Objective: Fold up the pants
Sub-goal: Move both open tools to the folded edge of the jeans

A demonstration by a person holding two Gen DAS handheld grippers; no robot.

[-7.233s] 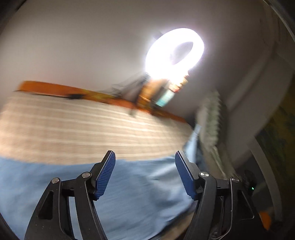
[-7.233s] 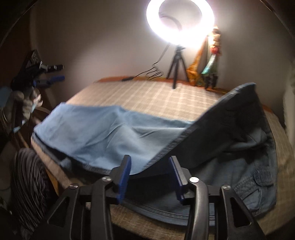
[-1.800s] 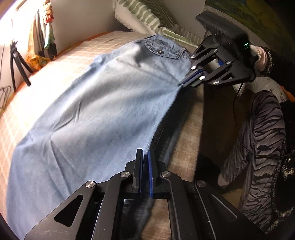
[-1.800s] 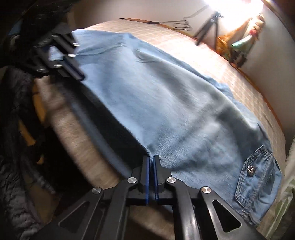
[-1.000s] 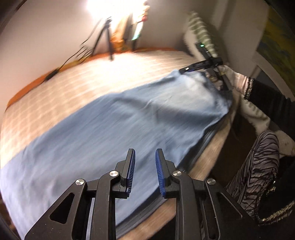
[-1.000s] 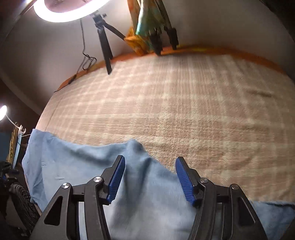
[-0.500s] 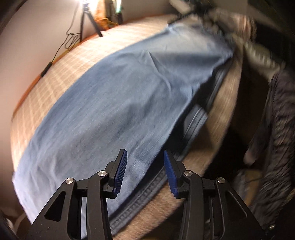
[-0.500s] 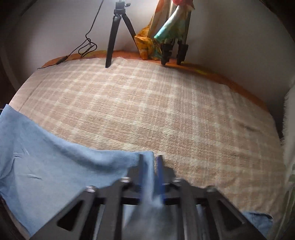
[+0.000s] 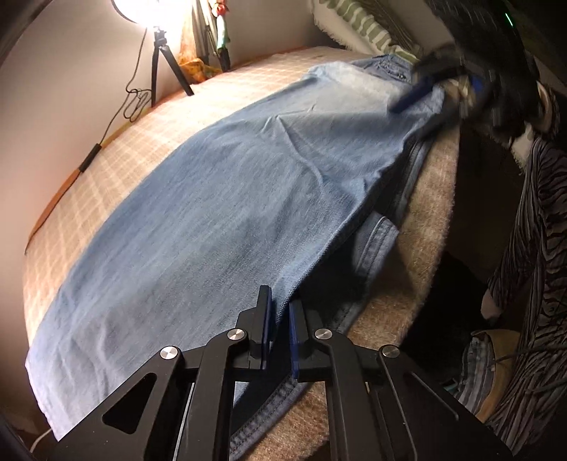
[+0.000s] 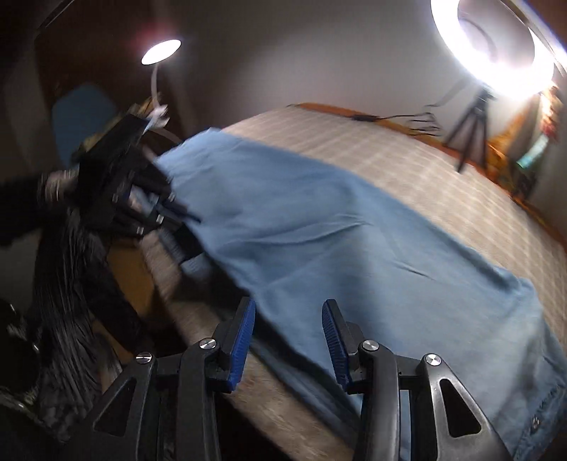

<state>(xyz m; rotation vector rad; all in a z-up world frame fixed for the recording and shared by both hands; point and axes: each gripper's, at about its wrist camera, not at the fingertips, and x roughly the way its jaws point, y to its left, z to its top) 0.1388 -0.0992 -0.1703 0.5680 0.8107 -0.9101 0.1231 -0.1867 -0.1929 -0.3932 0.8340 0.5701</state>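
Two views were given, and each left much unclear. The pants [image 9: 219,212], pale blue denim, were laid lengthwise along the near edge of the bed [image 9: 106,170], one leg folded over the other so that only a darker strip of the lower layer could be seen under the front edge. The left tool [image 9: 280,319] was seen clamped on that near edge of the upper layer, its blue pads having just been drawn together with the cloth pinched between them; how much fabric was caught behind the pads could not be made out. The right tool [image 10: 288,340] was held with its pads apart above the near edge of the pants towards the waist end, nothing pressed between them, and whether the pads touched the cloth could not be told through the motion blur. In the left wrist view that tool appeared only as a dark smear with a streak of blue near the waistband, against a striped pillow [image 9: 368,28]. The waistband itself was cut off at the lower right corner of the right wrist view. A ring light [image 10: 496,39] on a tripod [image 10: 467,131] was burnt out to white, and the objects beside it were too blurred to name. A person's striped garment [image 9: 531,248] was half lost in shadow at the bedside
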